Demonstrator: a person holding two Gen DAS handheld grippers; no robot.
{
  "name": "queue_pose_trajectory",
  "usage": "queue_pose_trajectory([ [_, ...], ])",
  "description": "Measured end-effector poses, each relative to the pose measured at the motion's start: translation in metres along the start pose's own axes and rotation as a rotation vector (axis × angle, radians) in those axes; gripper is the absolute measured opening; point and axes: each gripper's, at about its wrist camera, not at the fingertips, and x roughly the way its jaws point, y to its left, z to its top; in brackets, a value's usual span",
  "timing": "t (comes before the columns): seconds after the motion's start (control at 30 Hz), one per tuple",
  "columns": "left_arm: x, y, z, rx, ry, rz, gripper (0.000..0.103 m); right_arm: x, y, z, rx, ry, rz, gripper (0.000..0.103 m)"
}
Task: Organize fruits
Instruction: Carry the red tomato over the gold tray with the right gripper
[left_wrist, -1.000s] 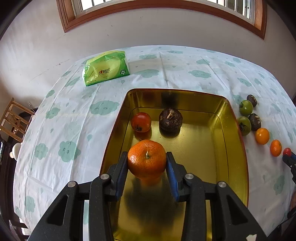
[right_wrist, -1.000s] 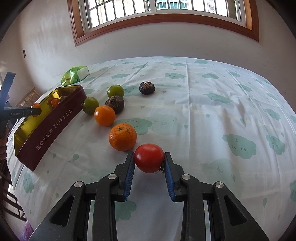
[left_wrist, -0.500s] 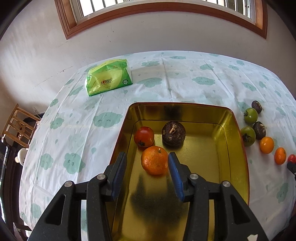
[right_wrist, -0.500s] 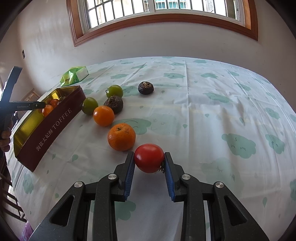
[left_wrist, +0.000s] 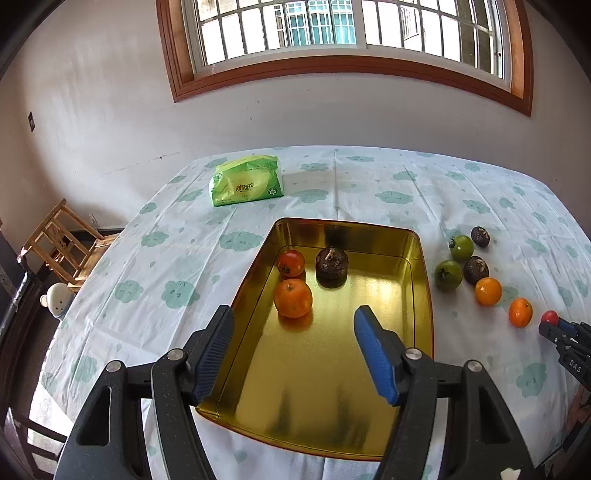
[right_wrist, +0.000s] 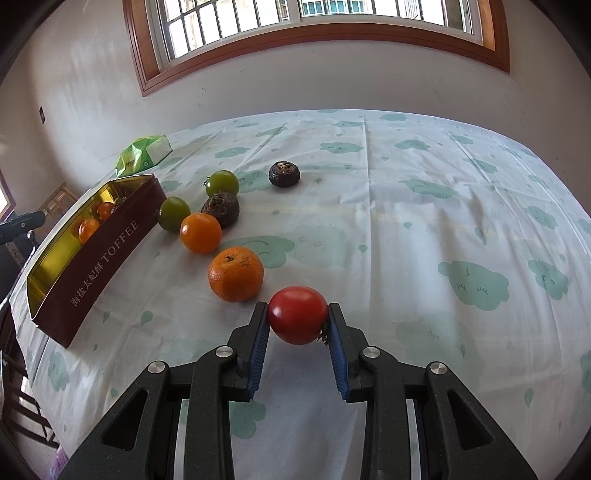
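- The left gripper (left_wrist: 293, 354) hung over the near end of the shallow gold-lined rectangular tin (left_wrist: 423, 295), its blue-padded jaws spreading with nothing between them.
- At its twelve o'clock, the dimpled round orange mandarin (left_wrist: 293, 298) sat loose on the tin floor, beside a small red tomato (left_wrist: 291, 263) and a dark brown knobbly corm (left_wrist: 331, 263).
- That drop looked finished; the tin sat at the right gripper's ten o'clock.
- The right gripper (right_wrist: 298, 325) pinched a glossy red tomato (right_wrist: 297, 314) low over the cloud-print tablecloth (right_wrist: 443, 206).
- Next, I judged, a lift and carry across to the tin.
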Motion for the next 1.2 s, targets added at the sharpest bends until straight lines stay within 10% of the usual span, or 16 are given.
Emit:
queue_pose_trajectory([
  [1.2,-0.044,0.035,-0.054,0.003,-0.075,0.062,0.085,-0.075,0.132,0.021,-0.144,-0.053,0.168,0.032],
])
